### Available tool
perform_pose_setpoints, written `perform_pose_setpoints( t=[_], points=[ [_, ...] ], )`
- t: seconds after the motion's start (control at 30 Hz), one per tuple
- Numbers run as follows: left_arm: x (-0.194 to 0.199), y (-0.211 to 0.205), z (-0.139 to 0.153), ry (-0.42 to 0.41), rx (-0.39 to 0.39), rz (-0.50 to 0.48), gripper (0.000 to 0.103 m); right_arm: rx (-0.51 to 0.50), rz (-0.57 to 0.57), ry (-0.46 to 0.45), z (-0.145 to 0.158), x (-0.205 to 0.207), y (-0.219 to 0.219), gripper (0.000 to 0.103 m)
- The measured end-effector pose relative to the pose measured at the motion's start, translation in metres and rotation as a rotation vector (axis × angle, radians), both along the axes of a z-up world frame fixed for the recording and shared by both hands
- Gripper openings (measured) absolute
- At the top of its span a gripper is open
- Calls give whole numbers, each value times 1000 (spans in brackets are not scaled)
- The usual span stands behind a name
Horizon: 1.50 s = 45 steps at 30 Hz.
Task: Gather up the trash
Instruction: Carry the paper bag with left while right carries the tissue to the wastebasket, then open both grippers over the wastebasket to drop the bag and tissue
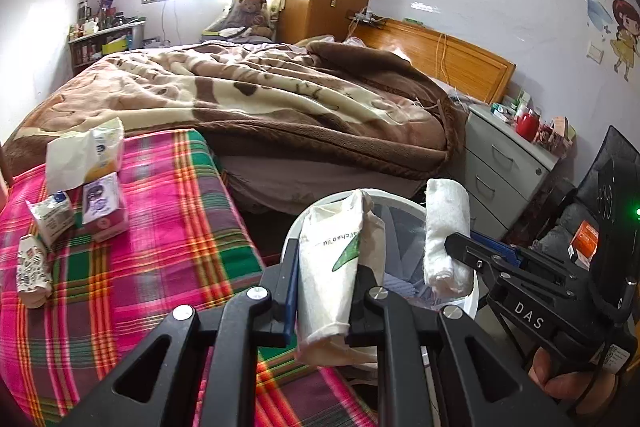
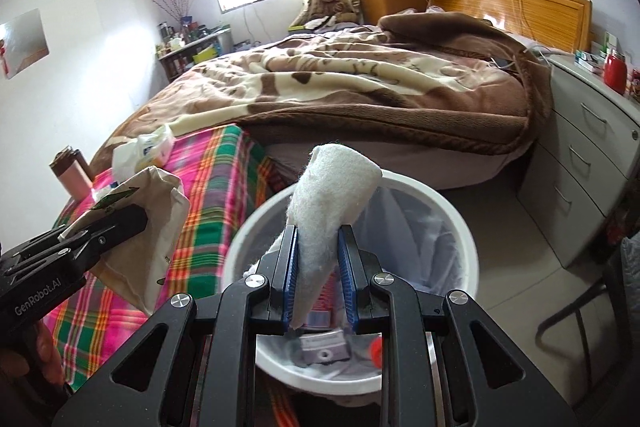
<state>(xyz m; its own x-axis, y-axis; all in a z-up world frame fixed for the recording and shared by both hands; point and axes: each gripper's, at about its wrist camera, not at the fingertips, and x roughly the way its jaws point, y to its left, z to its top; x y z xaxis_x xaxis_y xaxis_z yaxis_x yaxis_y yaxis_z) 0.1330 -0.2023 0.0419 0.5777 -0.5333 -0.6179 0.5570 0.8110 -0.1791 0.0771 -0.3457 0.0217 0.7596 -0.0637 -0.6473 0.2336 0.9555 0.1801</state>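
My left gripper point(image 1: 325, 263) is shut on a crumpled cream paper bag point(image 1: 334, 259) with a green mark, held at the near rim of the white trash bin point(image 1: 294, 231). My right gripper point(image 2: 318, 231) is shut on a rolled white tissue wad point(image 2: 328, 187) and holds it above the bin point(image 2: 460, 223), which has a plastic liner and several scraps inside. In the left wrist view the right gripper point(image 1: 448, 247) and its tissue point(image 1: 446, 231) hang over the bin's far side. In the right wrist view the left gripper point(image 2: 136, 217) holds the bag point(image 2: 160, 227) left of the bin.
A plaid cloth point(image 1: 168, 227) beside the bin carries several wrappers and small cartons point(image 1: 84, 155). Behind it lies a bed with a brown blanket point(image 1: 260, 95). A grey drawer unit point(image 1: 504, 163) stands to the right, with a dark chair point(image 1: 600, 211) nearer.
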Motion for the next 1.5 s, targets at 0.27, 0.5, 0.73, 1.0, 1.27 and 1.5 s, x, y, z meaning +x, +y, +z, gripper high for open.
perform_pose_setpoints(
  t=[0.27, 0.5, 0.73, 1.0, 1.27, 1.5],
  points=[
    [-1, -28, -9, 18, 29, -47, 17, -13, -33, 50, -13, 0, -19, 20],
    [5, -41, -13, 35, 37, -63, 17, -46, -52, 78, -17, 0, -27, 20],
    [6, -50, -17, 51, 47, -89, 18, -46, -75, 106, -21, 1, -35, 23],
    [6, -40, -13, 56, 16, -82, 51, -49, -107, 111, -21, -3, -37, 37],
    [1, -24, -6, 45, 3, -67, 51, -53, -107, 85, -13, -5, -32, 43],
    [-2, 2, 2, 25, -16, -26, 54, -54, -85, 53, -6, -4, -19, 50]
  ],
)
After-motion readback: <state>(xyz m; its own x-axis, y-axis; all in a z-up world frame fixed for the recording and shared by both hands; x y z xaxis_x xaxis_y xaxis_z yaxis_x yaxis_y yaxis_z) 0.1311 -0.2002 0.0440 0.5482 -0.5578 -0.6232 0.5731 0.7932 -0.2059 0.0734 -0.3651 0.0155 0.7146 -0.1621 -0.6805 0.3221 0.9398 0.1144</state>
